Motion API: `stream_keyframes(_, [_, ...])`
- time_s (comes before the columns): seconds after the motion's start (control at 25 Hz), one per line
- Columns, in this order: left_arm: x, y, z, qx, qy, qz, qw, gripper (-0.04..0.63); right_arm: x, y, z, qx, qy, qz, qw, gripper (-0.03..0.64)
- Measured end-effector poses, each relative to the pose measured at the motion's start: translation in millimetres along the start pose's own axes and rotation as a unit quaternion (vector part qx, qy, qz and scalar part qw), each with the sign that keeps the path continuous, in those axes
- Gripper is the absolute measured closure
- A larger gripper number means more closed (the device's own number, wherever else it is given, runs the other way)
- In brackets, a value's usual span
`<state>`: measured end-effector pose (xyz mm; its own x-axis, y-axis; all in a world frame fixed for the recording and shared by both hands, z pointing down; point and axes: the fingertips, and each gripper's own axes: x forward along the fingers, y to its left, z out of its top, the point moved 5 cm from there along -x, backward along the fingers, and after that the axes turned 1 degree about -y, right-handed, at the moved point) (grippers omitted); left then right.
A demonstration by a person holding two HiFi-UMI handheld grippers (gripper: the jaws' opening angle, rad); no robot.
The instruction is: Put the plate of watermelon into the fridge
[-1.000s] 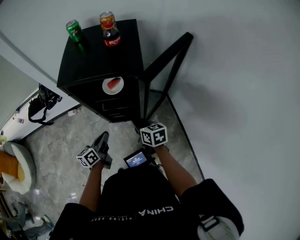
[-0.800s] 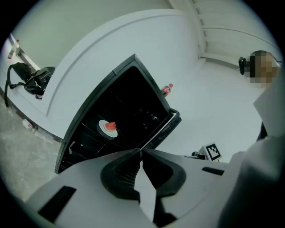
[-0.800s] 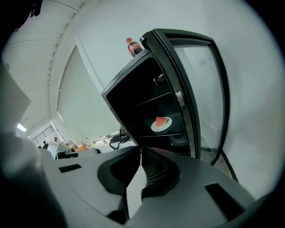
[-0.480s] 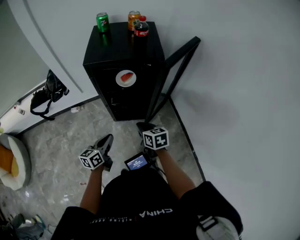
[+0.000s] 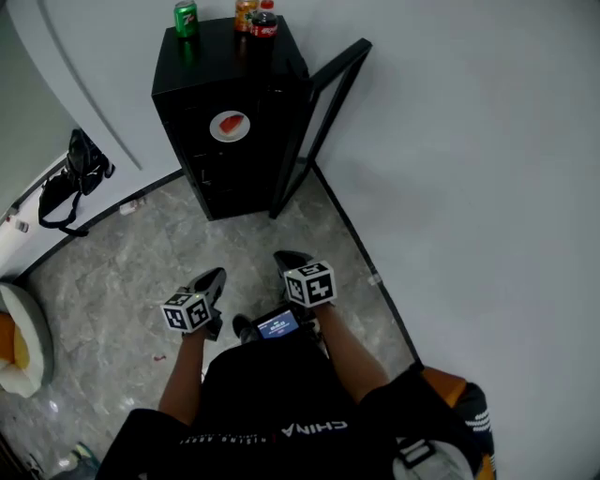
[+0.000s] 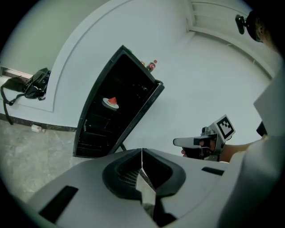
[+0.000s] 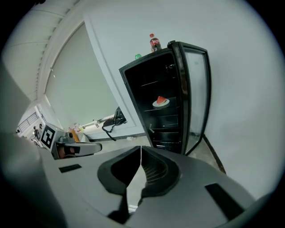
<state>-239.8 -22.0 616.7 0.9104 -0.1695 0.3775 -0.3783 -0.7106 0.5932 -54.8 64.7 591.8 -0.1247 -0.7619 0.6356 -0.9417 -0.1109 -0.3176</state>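
Facing the open fridge [image 5: 225, 173] across floor [image 5: 112, 262], left claw [image 5: 215, 277] and right claw [image 5: 287, 259] hang clenched, empty

3 drinks stand in a row close to the white wall [image 5: 469, 141]. A green can [image 5: 186, 17] is at the left. Set apart from it, an orange can [image 5: 246, 9] and a red-labelled cola bottle [image 5: 265, 21] stand just beside each other. A black bag [image 5: 77, 169] with a looping strap lies against the wall's base at the left. The floor [image 5: 122, 272] is grey marbled tile, and a small pale object [image 5: 128, 207] lies on it near the bag. A round pale cushion [image 5: 28, 337] shows at the left edge.
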Motion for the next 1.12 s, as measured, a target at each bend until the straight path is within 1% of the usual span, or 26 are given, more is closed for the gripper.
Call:
stream_keyframes(0.08, [7.5,-10.1,0.3,0.006,-0.002,-0.017,0.9998,0.582,-11.8,-7.9,-2.3,-0.006,-0.001,-0.015,1.0,0.598])
stream_keyframes(0.16, [16.5,-23.1,3.4,0.018,-0.006,-0.031,0.9993,0.583,-20.4,-16.4,0.3,-0.014,-0.001,-0.021,1.0,0.598])
stream_keyframes(0.32, [34.4,-43.9,15.0,0.045,-0.011,-0.037,0.9982,0.581,-24.5,-27.0,14.3,-0.053,0.007,-0.018,0.998,0.598])
stream_keyframes(0.52, [58.4,-65.5,24.3,0.05,-0.023,-0.027,0.9981,0.582,-25.0,-32.7,28.7,-0.103,0.019,0.003,0.994,0.598])
stream_keyframes(0.64, [70.8,-82.1,24.0,0.079,-0.01,-0.022,0.9966,0.581,-22.4,-42.6,33.6,-0.118,0.023,0.014,0.993,0.598])
stream_keyframes(0.72, [76.5,-87.6,27.4,0.097,-0.005,-0.013,0.9952,0.581,-17.6,-48.8,39.3,-0.126,0.018,0.022,0.992,0.598])
stream_keyframes(0.92, [80.8,-94.7,37.6,0.117,0.0,0.01,0.9931,0.583,-16.5,-49.0,55.9,-0.133,0.009,0.045,0.99,0.598])
stream_keyframes(1.12, [84.0,-99.2,35.7,0.139,0.014,0.028,0.9898,0.583,-19.6,-50.1,57.9,-0.132,0.004,0.055,0.99,0.6])
